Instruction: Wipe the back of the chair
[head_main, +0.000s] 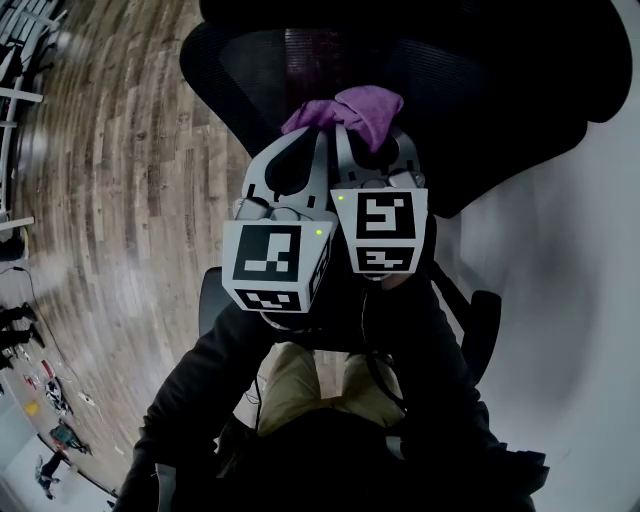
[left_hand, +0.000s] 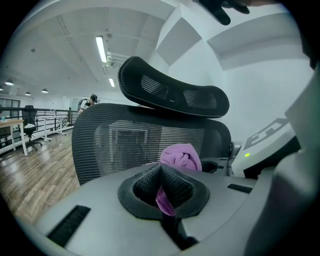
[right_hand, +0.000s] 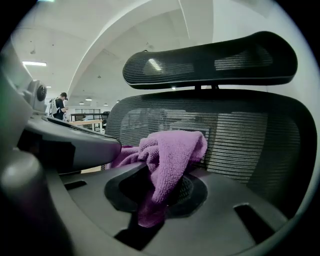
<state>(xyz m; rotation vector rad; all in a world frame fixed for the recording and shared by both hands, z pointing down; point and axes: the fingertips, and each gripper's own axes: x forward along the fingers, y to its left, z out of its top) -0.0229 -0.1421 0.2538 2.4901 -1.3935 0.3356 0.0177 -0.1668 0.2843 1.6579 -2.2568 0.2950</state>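
Both tongs bite the same purple microfibre cloth, upper centre of the head view. The left gripper is pinched narrow on a thin tail, and the right gripper is clamped on a thicker fold. The wad sits close before the black mesh chair back, below the curved black headrest; we cannot confirm contact. Our worries: the two grips pull apart and the left's thin tail slips free. The bunched cloth offers little face, so hard jaw tips may rake the mesh. A firm push could swing the chair away, leaving patches unwiped.
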